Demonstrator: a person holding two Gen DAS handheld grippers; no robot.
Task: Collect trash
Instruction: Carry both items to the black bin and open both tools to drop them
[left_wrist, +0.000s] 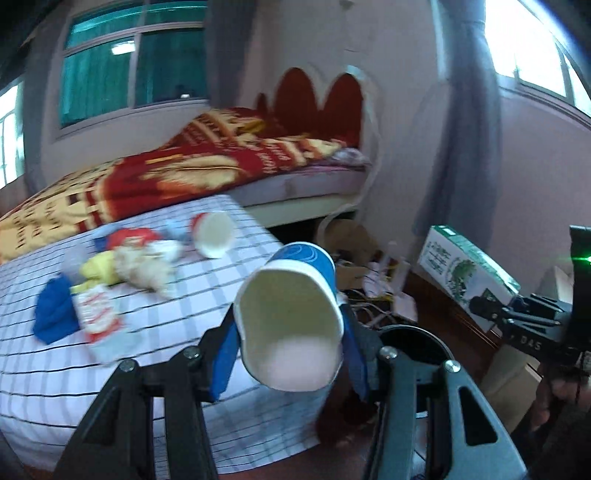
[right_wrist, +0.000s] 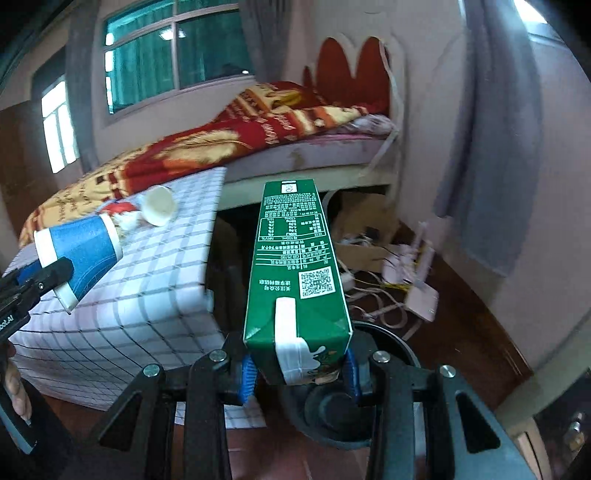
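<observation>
Bedroom setting, with a red-and-gold blanket on the bed and a low table under a white checked cloth pushed up against it. Plenty of litter is left on that cloth: a white paper cup tipped on its side, crumpled wrappers and something blue.

A blue paper cup is clamped in the left gripper, squeezed at its sides with the open mouth facing the camera. A green drink carton is gripped by the right gripper, pinched at its folded end so the long body sticks out ahead. Both are carried off the table's edge, and what looks like a black bin is seen just below and behind the fingers.

Handling-wise, both are probably light and empty. The cup's thin wall is easily crushed, and its rim already looks bent out of round, so only a gentle squeeze near the stiffer rim is needed. The carton is stiffer and is best pinched across its flat faces, though its glossy surface could be slippery.
</observation>
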